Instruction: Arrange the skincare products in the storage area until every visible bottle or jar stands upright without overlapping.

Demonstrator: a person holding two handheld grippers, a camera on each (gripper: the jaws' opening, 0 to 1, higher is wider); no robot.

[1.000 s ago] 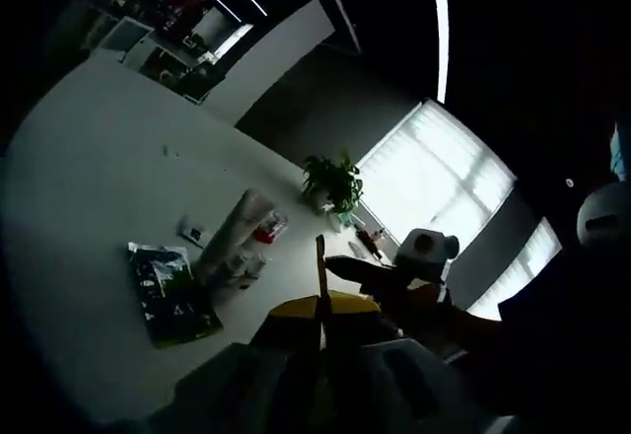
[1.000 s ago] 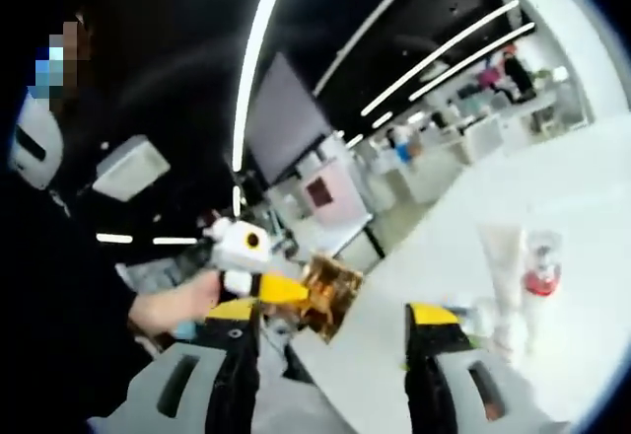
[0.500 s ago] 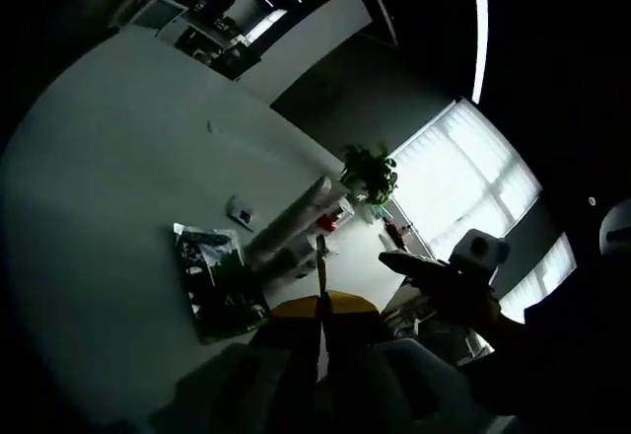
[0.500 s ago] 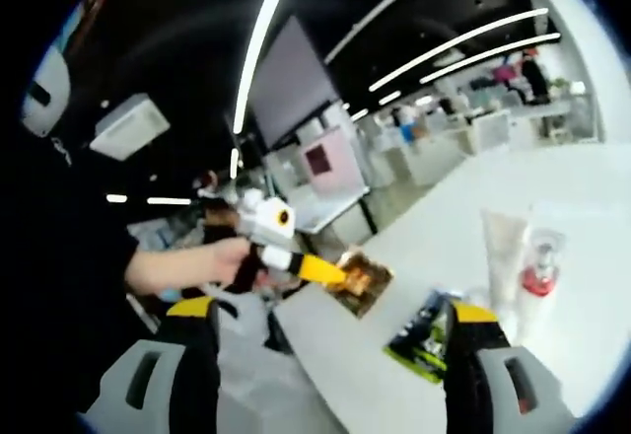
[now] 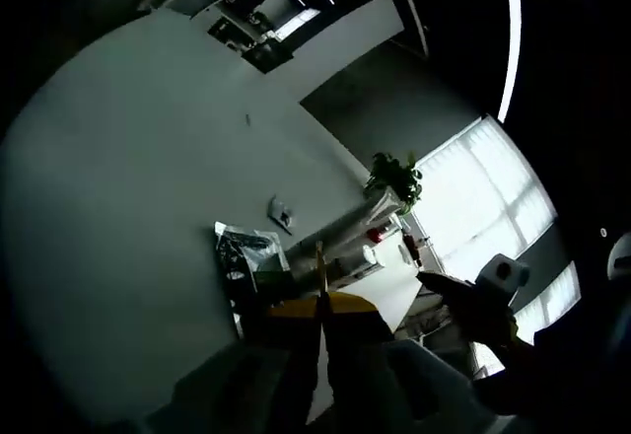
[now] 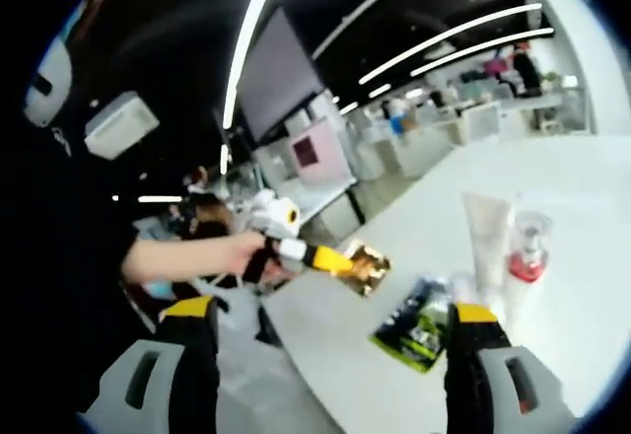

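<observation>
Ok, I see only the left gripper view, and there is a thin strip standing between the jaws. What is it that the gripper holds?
Observer: In the right gripper view the left gripper is shut on a flat gold sachet; you are seeing it edge-on.
Operator: And the right gripper, does it hold something?
Observer: No. The right gripper has its jaws wide apart with nothing between them.
Operator: Do the white tube and the bottle stand?
Observer: From this side the white tube and the clear bottle with a red pump appear upright, side by side.
</observation>
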